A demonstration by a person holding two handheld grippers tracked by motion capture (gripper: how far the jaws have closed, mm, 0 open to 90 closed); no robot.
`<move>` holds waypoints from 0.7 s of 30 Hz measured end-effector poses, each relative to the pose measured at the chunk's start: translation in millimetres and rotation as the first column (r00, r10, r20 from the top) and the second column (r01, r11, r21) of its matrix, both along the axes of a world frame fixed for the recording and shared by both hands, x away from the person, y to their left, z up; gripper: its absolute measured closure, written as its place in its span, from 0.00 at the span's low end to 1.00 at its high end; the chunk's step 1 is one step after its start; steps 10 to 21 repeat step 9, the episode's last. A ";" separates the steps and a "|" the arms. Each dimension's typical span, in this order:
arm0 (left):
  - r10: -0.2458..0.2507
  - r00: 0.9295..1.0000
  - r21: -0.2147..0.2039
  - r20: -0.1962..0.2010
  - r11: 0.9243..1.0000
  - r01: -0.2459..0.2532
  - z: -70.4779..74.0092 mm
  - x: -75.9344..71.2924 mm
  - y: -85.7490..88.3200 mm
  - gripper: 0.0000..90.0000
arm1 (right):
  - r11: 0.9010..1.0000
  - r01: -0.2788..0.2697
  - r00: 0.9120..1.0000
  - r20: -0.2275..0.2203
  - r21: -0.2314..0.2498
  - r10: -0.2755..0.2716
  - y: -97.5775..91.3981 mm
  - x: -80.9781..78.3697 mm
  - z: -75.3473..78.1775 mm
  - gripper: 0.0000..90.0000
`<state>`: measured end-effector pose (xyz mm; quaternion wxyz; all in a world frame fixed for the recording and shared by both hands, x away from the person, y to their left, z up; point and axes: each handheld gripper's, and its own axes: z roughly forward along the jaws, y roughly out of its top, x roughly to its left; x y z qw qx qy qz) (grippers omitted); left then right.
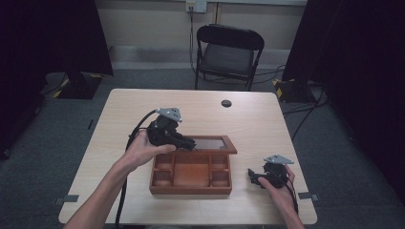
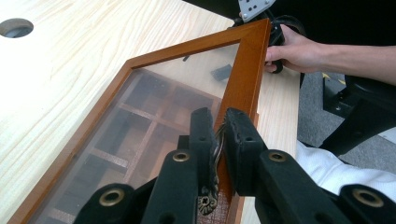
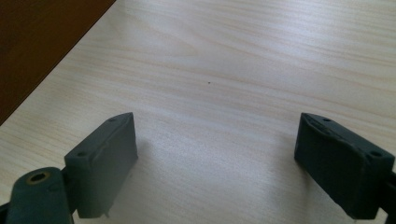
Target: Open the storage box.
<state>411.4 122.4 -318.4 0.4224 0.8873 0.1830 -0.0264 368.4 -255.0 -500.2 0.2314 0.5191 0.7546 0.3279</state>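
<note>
Pale wood table (image 1: 119, 143) carries everything here. At the left gripper (image 2: 218, 135) the jaws are clamped on a small brass handle (image 2: 214, 161) at the front rail of a glass-paned lid (image 2: 187, 79), holding it raised over the wooden box (image 1: 191, 174), which sits near the table's front edge. The right gripper (image 3: 217, 154) rests beside the box toward the front right corner, jaws wide apart over bare wood. Lid-opening looks under way; next probably calls for swinging it fully back. A folding chair (image 1: 228, 55) stands beyond the far edge, nothing obstructing.
</note>
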 end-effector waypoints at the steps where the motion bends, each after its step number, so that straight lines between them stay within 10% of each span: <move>1: 0.001 1.000 -0.001 0.000 1.000 -0.001 0.0 -0.1 0.0 0.91 | 1.000 0.000 1.000 0.000 0.000 0.000 0.0 0.0 0.0 0.14; 21: -0.001 1.000 -0.011 -0.003 1.000 0.001 -0.9 0.5 0.3 0.91 | 1.000 0.000 1.000 0.000 -0.001 0.000 0.2 0.5 0.0 0.14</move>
